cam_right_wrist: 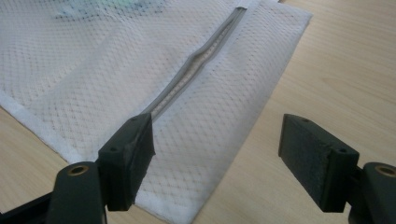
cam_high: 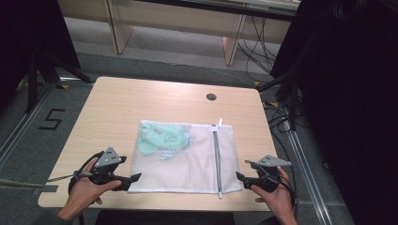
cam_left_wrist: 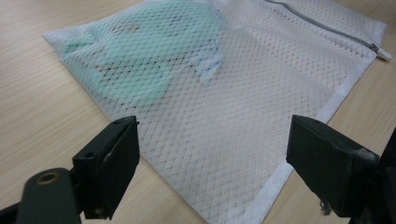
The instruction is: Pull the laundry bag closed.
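Observation:
A white mesh zip bag (cam_high: 187, 164) lies flat in the middle of the wooden table (cam_high: 112, 108). A mint-green garment (cam_high: 162, 137) sits inside it at the far left. The grey zipper (cam_high: 217, 154) runs along the bag's right side and looks closed. My left gripper (cam_high: 134, 179) is open at the bag's near left corner, just off the cloth. In the left gripper view the bag (cam_left_wrist: 243, 107) and the green garment (cam_left_wrist: 140, 51) lie ahead of that gripper (cam_left_wrist: 212, 140). My right gripper (cam_high: 241, 177) is open at the near right corner. In its own view the right gripper (cam_right_wrist: 217, 135) stands over the bag's edge near the zipper (cam_right_wrist: 196, 63).
A round cable hole (cam_high: 211, 97) sits near the table's far edge. Cables (cam_high: 281, 117) trail on the floor to the right, beside dark drapes. Wooden furniture legs (cam_high: 232, 44) stand beyond the table. A tripod (cam_high: 40, 70) and a floor mark "5" (cam_high: 51, 118) are at the left.

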Available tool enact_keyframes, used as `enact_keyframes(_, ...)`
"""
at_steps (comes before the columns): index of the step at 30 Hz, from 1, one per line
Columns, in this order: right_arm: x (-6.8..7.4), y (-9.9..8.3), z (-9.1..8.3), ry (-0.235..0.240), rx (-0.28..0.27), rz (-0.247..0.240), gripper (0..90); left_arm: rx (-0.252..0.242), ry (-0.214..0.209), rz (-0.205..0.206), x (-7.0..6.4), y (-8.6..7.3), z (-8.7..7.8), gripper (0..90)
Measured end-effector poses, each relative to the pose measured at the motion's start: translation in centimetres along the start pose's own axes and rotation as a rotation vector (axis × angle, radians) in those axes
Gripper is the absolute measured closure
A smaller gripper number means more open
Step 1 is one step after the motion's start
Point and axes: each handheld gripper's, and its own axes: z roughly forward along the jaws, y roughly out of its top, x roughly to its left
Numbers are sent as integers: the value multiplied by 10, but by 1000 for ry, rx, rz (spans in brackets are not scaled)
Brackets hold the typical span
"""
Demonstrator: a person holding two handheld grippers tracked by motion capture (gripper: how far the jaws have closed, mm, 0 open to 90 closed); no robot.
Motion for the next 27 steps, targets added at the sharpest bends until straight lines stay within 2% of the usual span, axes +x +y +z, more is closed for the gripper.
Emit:
enact_keyframes(2,-1,0,1,12,1,-11,276,1,-1,5,0,0,0,168)
enact_keyframes(3,0,-1,1,5,-5,-40,276,18,0,29,2,1,-1,167)
enact_keyframes(4,0,-1,1,8,-3,-39,276,12,7,34,1,0,0,167)
enact_keyframes(5,5,0,0,17,17,10,276,12,7,34,1,0,0,167)
enact_keyframes(6,5,0,0,17,17,10,276,5,-2,22,0,0,0,167)
enact_keyframes(7,5,0,1,24,16,-6,276,3,-12,3,-1,0,1,167)
enact_keyframes(9,3,0,1,33,16,-58,276,0,-8,5,-2,0,2,167)
enact_keyframes(10,4,0,2,39,13,-53,277,10,-2,12,-1,0,2,167)
enact_keyframes(11,4,0,3,43,8,-75,277,10,-2,12,-1,0,2,166)
enact_keyframes(12,6,1,2,53,31,-59,277,5,-7,4,-2,0,2,165)
enact_keyframes(14,9,-1,4,56,15,-74,277,12,-1,5,-2,0,3,164)
enact_keyframes(15,8,1,3,65,33,-88,276,27,-6,19,-1,1,2,164)
enact_keyframes(16,8,0,4,68,27,-96,276,-1,-9,1,-3,0,3,164)
enact_keyframes(17,10,0,5,77,25,-91,270,-1,-9,1,-3,0,3,165)
enact_keyframes(18,12,0,5,83,33,-78,265,0,-8,10,-4,0,3,165)
enact_keyframes(19,12,0,5,83,33,-78,265,18,-9,42,-2,1,2,165)
enact_keyframes(20,12,0,6,94,28,-98,265,21,-5,41,-2,1,2,165)
enact_keyframes(22,13,0,5,103,39,-93,265,15,0,41,-3,1,3,164)
enact_keyframes(23,18,-1,7,121,50,-94,274,14,-3,41,-3,1,3,164)
enact_keyframes(24,18,-1,7,127,56,-120,281,29,-10,52,-2,2,3,164)
enact_keyframes(25,18,-1,7,127,56,-120,281,29,-10,52,-2,2,3,164)
enact_keyframes(26,19,0,8,143,65,-132,286,24,-9,38,-4,1,3,164)
enact_keyframes(27,26,-3,11,158,60,-126,313,22,-12,45,-4,2,4,165)
